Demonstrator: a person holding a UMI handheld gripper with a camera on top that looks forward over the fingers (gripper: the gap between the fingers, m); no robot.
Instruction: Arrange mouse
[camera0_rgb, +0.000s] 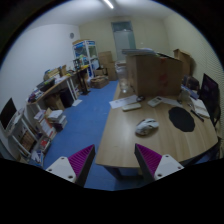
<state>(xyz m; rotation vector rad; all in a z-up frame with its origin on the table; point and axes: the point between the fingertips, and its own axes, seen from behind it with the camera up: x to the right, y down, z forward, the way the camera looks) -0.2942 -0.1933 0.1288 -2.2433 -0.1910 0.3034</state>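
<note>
A grey computer mouse (146, 126) lies on a light wooden table (130, 145), well beyond my fingers and a little to the right. A round black mouse mat (181, 118) rests on the same table to the right of the mouse. My gripper (112, 160) hangs high over the table's near-left edge, open, with nothing between its magenta pads (78, 160).
Papers (130, 102) and a large cardboard box (152, 72) sit at the table's far end. A monitor (211, 93) stands at the right. Blue carpet (80, 120) runs along the left, bordered by a cluttered desk (55, 88) and shelves (30, 135).
</note>
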